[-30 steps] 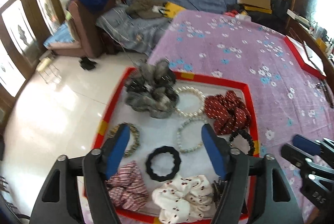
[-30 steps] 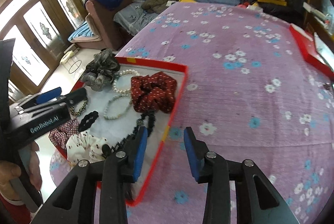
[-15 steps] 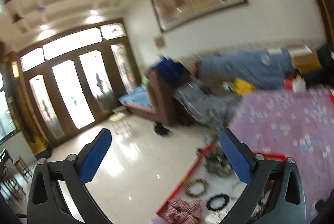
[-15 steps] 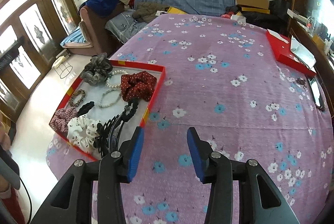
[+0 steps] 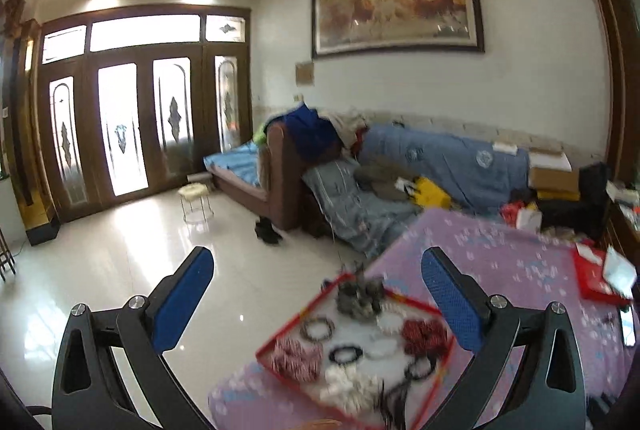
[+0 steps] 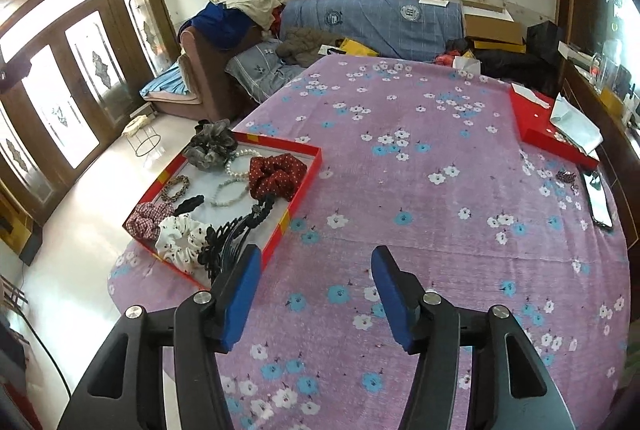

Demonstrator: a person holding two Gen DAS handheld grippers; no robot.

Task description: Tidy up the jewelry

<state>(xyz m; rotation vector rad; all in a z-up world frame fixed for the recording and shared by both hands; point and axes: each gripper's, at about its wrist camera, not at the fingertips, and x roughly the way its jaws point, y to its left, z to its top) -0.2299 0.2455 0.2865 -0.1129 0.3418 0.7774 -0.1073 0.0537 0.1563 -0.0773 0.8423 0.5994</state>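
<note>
The right gripper (image 6: pixel 316 294) is hanging over the bench, its blue-padded fingers (image 6: pixel 240 294) standing partly apart with nothing between them, and its jaws have just been opening wider. Below it the purple flower-printed cloth (image 6: pixel 420 197) is covering the bench. Just beyond the left-hand finger tip, the shallow red-rimmed tray with a white floor (image 6: pixel 308 175) is sitting near the bench's left edge, holding the jewelry and hair pieces: black lacy headbands (image 6: pixel 236 230) at the near corner, a white scrunchie with dark spots (image 6: pixel 180 236) beside them, a red-and-white checked scrunchie (image 6: pixel 148 216) at the left corner, a black ring-shaped hair tie (image 6: pixel 190 203), a pale green bead bracelet (image 6: pixel 230 191), a leopard-patterned band (image 6: pixel 176 187), a dark red dotted scrunchie (image 6: pixel 276 175), a white pearl bracelet (image 6: pixel 240 161) and a grey scrunchie (image 6: pixel 210 145) spilling over the far rim. Over on the other side, the left gripper (image 5: pixel 318 294) is pointing out across the room, fingers (image 5: pixel 184 304) spread as wide as they go and holding nothing, jaws having just been opening; the same tray (image 5: pixel 294 326) is showing blurred between them, low in the picture. Far right on the bench, a flat red box (image 6: pixel 548 131) with white paper on it, and a dark phone (image 6: pixel 598 197) lying near the edge.
</note>
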